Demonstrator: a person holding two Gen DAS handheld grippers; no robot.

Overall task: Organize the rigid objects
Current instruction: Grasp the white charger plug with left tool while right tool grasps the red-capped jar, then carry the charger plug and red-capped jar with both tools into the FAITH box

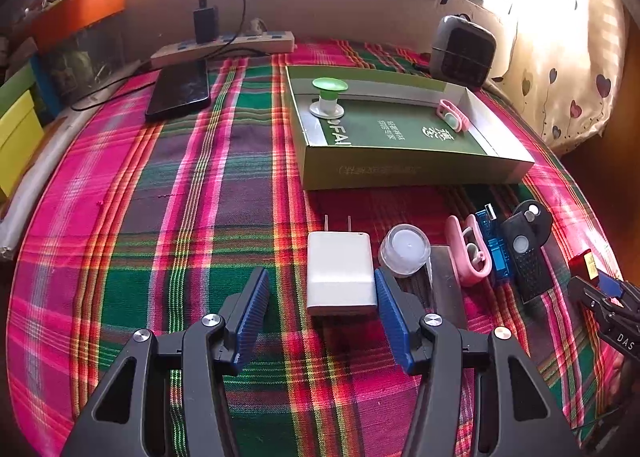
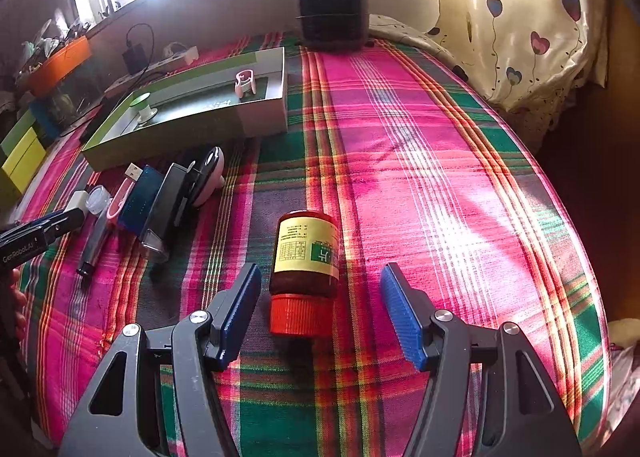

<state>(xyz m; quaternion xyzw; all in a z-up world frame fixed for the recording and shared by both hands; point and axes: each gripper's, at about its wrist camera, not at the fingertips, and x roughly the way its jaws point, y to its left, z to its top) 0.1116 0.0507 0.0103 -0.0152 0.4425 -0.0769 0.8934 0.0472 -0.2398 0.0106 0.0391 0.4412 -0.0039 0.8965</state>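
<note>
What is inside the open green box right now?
Inside the green box: a green-topped suction knob at one end, a pink clip at the other. The near wall hides a strip of the floor.

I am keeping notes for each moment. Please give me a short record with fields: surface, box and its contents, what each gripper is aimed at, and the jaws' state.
surface: plaid cloth
box: green tray box, open top
in box: green suction knob; pink clip
left gripper: open, white charger between the fingers, the right pad at its edge
right gripper: open, brown bottle with red cap lying between the fingers, untouched
</note>
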